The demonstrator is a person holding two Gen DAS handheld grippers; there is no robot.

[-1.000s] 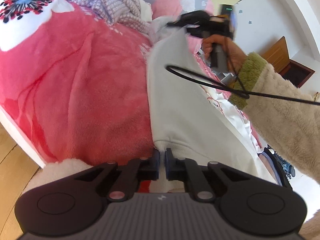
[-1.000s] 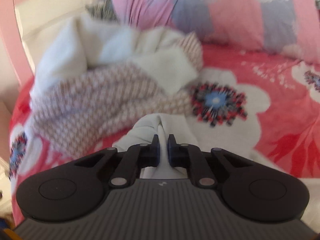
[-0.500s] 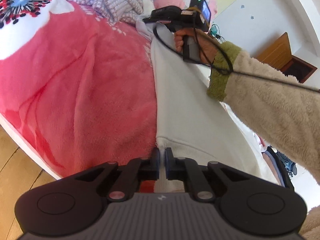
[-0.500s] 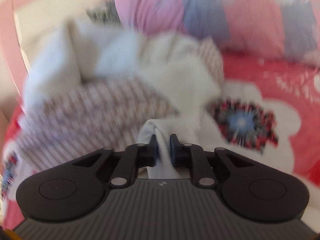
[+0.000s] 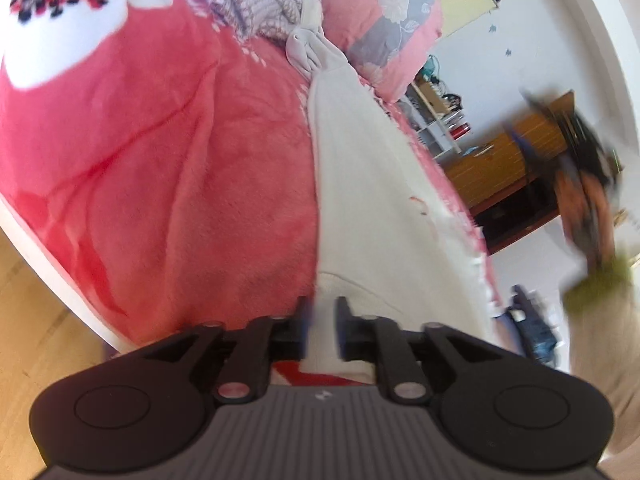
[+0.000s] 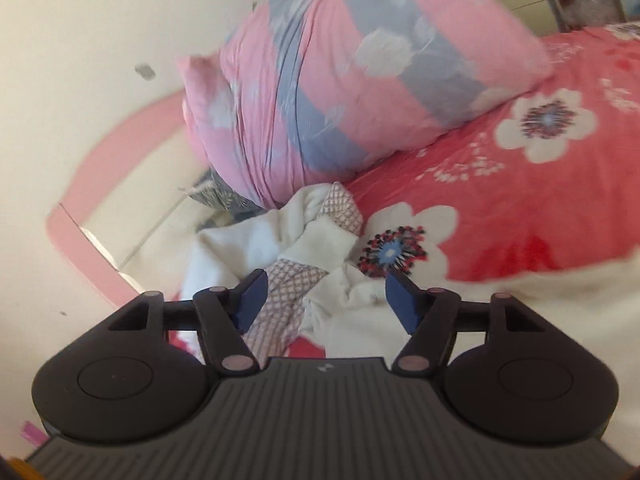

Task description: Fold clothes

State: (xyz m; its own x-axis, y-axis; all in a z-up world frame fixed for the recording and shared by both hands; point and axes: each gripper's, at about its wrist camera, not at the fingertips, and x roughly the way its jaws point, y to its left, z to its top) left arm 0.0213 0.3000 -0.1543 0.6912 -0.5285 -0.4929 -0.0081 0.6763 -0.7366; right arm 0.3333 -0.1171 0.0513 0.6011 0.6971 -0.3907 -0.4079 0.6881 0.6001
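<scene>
Both tongs have just been opening; right tongs (image 6: pixel 322 300) are lifted away, wide and empty; left tongs (image 5: pixel 320 322) are slackened around the long cream fleece garment (image 5: pixel 380 208); a fold is judged finished, regrasping needed next.

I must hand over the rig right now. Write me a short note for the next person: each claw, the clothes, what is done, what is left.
Left claw: jaws have just been opening a little; the hem of the cream garment is between them, pads apparently no longer pressing.
Right claw: jaws have just been opening wide, nothing between them; it is off the garment.
Clothes: the cream garment lies stretched in a long strip on the red flowered blanket. A crumpled checked and white pile sits by the pink pillow.
Done: garment laid out lengthwise.
Left: probably fold it across, then the pile.
</scene>
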